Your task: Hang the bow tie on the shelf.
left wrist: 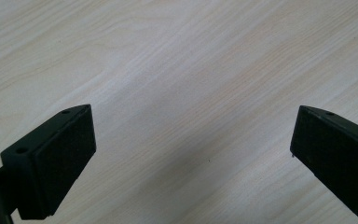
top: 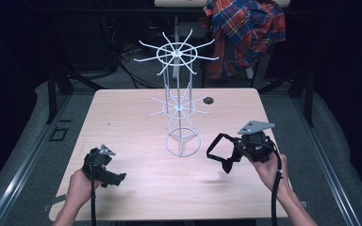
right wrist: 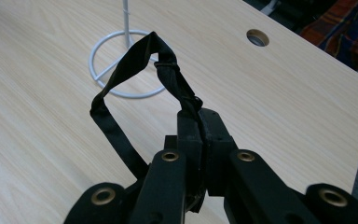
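Right gripper view: right claw (right wrist: 200, 126) clamped on unlabelled black strap (right wrist: 121, 79); left claw (left wrist: 193, 149) wide, empty.

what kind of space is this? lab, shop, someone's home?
Most likely a lab or recording rig, not a home. A bare wooden table sits between metal frame rails with dark curtains around it, cables run on the floor behind, and a white wire rack stands as a prop.
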Available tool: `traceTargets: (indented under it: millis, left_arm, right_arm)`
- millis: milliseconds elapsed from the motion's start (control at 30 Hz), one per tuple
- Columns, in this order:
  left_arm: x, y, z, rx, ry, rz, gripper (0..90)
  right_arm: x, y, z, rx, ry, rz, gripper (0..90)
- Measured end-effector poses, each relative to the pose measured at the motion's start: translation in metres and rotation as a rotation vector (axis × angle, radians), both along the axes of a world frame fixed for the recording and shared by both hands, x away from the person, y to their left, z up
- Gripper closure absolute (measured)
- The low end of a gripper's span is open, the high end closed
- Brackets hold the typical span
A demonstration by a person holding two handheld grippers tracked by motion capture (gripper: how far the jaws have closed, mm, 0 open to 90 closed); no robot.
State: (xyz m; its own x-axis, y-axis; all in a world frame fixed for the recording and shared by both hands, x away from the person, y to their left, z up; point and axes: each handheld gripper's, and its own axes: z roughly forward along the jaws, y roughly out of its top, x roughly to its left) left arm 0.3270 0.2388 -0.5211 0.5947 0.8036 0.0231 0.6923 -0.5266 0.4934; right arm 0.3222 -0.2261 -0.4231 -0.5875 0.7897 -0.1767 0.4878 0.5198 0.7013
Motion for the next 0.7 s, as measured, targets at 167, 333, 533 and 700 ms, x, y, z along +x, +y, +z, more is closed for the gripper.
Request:
traceTargets:
  millis: [167,333,533,700]
  left_arm:
    - [0.0,-0.001,0.0,0.002,-0.002,-0.002,0.2]
    - [0.0,0.0,0.0,0.0,-0.003,0.001,0.2]
    - [0.0,0.0,0.0,-0.002,-0.003,0.002,0.1]
    - [0.0,0.0,-0.001,-0.003,-0.001,0.0,0.1]
  right_arm:
    - [0.004,0.006,0.006,0.019,-0.018,0.008,88.0]
    - [0.008,0.013,0.012,0.03,-0.028,0.016,88.0]
    - [0.012,0.02,0.015,0.041,-0.037,0.03,88.0]
    - [0.012,0.023,0.018,0.051,-0.052,0.041,88.0]
